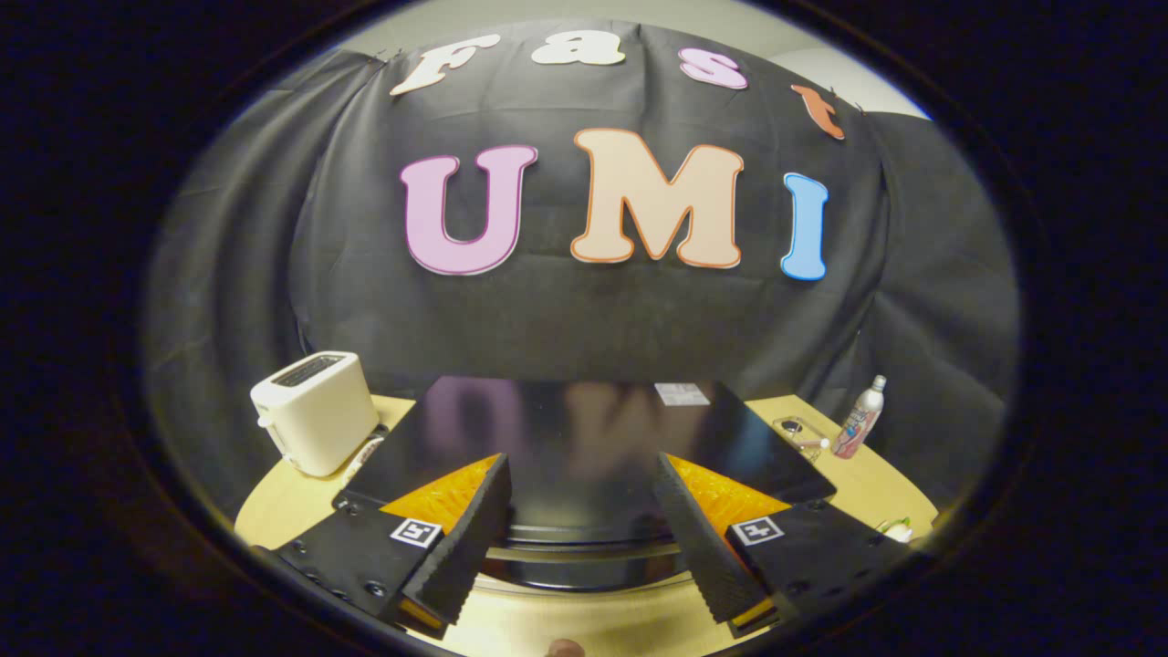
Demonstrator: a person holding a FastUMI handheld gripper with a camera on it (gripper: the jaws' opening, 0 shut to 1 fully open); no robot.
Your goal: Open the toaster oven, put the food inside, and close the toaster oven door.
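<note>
The tool (581, 511) is held spread above the toaster oven (584, 438), just ahead on the bench (858, 484). Rigid, glossy, likely slippery; its door handle (584, 552) is judged the best grip.

No words can be read; the small white label (682, 393) on the shiny black toaster oven top (566, 438) looks too blurry.

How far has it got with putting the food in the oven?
Nothing looks done yet. The gripper hangs open and empty above the black toaster oven, its door handle showing between the fingers, seemingly shut. Opening the door, loading the food and closing it are all left.
</note>
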